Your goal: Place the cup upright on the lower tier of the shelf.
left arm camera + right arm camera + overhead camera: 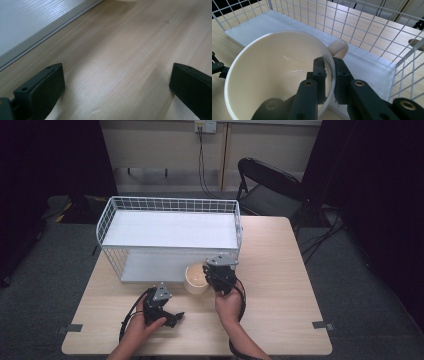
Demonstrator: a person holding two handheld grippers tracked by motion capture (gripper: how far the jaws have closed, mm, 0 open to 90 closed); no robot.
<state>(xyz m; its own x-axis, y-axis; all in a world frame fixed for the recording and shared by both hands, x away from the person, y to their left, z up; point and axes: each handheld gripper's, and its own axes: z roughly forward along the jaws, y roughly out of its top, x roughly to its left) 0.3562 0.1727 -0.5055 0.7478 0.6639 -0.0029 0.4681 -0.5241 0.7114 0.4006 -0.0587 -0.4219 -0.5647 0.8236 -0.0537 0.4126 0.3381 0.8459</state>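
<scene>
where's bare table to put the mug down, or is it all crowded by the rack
Most open: the table to the right of the wire rack, out to its far and right edges. A narrower strip runs along the near edge. It is crowded in front of the rack, where the mug, the right tool and the left tool sit.

Glossy cream ceramic on the cup (279, 75), light glinting off its smooth inside. Pale wood-grain table (130, 50), matt and smooth. The rack (170, 227) is thin white-coated wire with smooth white shelves. The jaws look like matt black plastic.
</scene>
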